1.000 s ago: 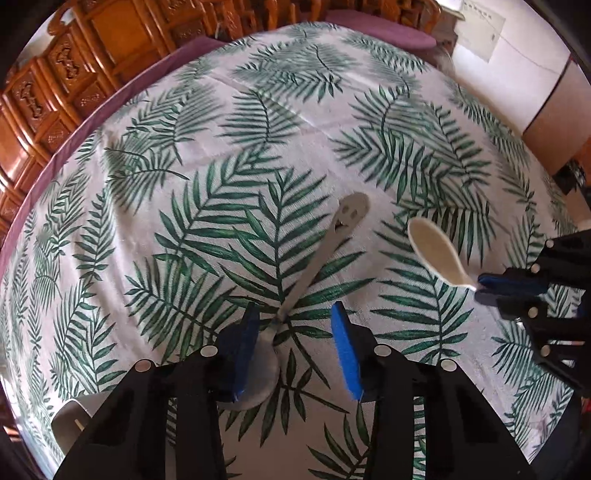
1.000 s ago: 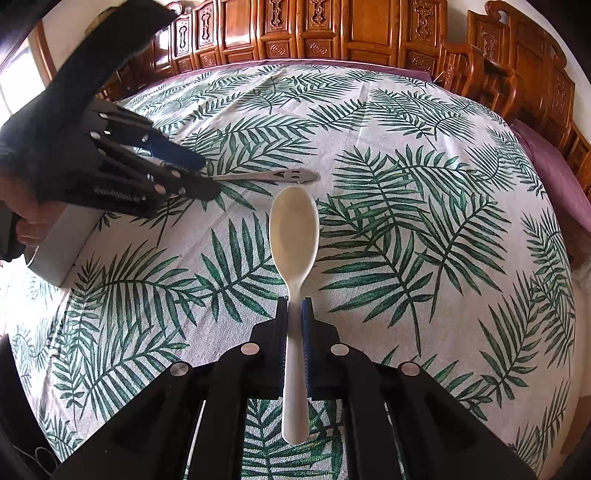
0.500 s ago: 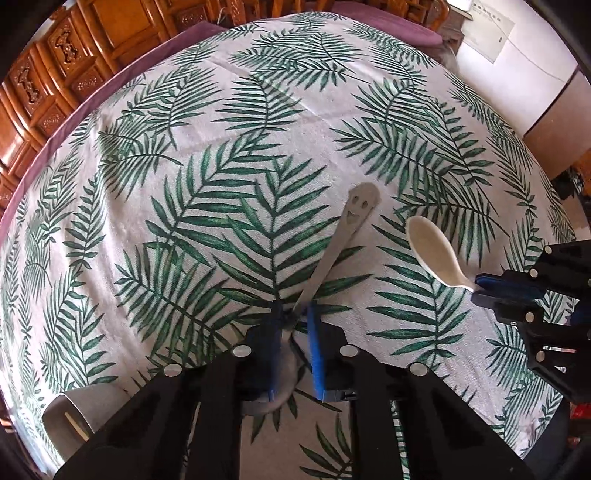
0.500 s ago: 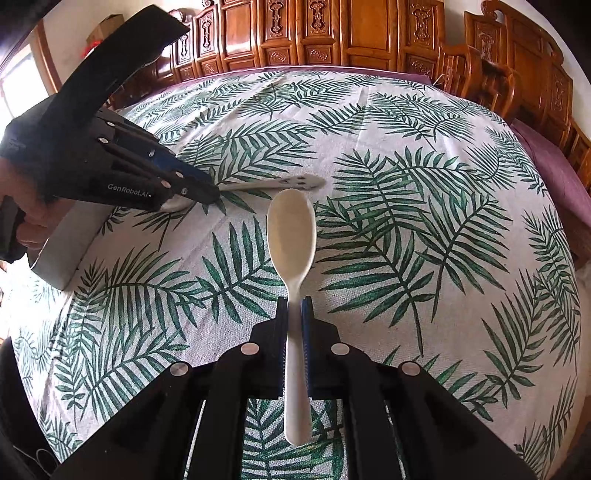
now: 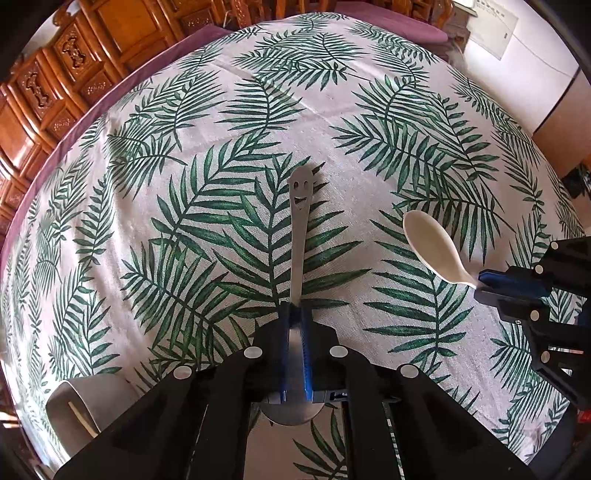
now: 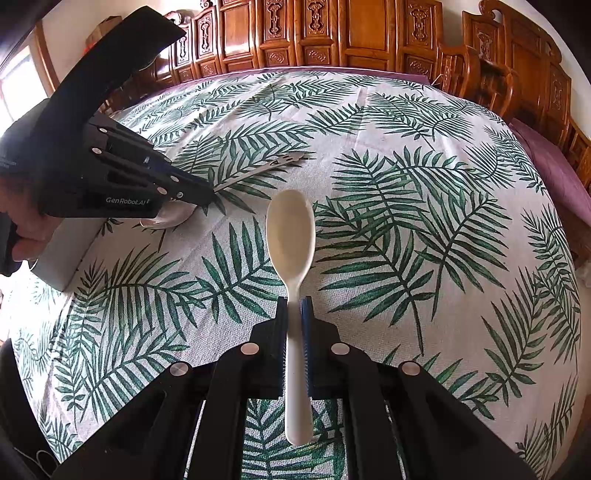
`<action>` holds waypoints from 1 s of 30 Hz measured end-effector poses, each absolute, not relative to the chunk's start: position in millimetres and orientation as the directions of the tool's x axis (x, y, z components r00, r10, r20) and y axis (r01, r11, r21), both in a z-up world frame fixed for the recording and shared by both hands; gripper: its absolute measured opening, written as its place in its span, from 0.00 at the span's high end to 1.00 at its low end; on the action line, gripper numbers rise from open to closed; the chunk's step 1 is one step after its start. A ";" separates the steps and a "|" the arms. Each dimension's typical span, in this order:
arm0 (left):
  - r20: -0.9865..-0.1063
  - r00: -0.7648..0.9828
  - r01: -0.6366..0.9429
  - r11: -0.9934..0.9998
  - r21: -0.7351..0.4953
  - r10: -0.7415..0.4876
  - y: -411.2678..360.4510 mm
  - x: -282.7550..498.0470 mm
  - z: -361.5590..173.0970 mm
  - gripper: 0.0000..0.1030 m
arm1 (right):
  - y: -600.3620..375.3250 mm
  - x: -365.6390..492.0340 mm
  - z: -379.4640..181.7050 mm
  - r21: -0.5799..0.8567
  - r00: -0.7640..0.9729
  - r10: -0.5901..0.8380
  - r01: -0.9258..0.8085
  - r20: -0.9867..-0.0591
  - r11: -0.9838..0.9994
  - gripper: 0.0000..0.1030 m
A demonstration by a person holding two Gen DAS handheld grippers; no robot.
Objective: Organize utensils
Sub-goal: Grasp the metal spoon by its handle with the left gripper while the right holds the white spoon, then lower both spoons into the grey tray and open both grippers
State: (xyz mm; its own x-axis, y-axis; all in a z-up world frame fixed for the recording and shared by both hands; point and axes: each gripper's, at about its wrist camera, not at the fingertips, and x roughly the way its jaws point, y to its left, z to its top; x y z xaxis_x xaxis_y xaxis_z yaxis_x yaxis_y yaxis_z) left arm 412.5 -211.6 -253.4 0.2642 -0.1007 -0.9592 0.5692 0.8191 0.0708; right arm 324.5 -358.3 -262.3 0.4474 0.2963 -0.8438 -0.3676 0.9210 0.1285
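- The left gripper (image 5: 295,314) is clenched on the metal spoon (image 5: 300,236), near where the thin handle meets the round bowl. Its jaws have just been closing, and the spoon is pinched between the blue pads (image 5: 283,347).
- The metal spoon's handle is pointed away from the left gripper, and a smiley face is cut into its far end. Its bowl is seen under the gripper, just above the leaf-print cloth (image 5: 221,147) that is spread over the counter.
- The right gripper (image 6: 294,306) is clenched on the white spoon (image 6: 290,229). The handle is pinched between its pads, and the bowl is held out in front, above the cloth.
- In the left wrist view, the white spoon is seen to the right of the metal spoon, well apart from it.
- A grey holder (image 5: 79,406) is seen at the lower left of the cloth, beside the left gripper.
- A person's hand (image 6: 22,229) is seen on the left gripper's grip.
- Carved wooden chairs (image 6: 332,33) are lined up past the counter's far edge.
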 end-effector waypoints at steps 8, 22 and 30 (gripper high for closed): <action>-0.938 0.317 0.540 0.840 0.058 -0.140 -198.1 398.0 -234.1 0.95 | -356.0 321.3 -257.5 0.108 0.457 0.265 -0.341 -0.849 0.934 0.92; -0.873 0.437 0.467 0.884 0.016 -0.215 -124.7 366.0 -157.1 0.95 | -285.9 320.6 -199.7 0.084 0.500 0.297 -0.405 -0.813 0.911 0.92; -0.849 0.489 0.397 0.918 0.009 -0.203 -58.1 344.1 -137.7 0.95 | -229.1 316.0 -184.4 0.078 0.499 0.324 -0.451 -0.804 0.889 0.92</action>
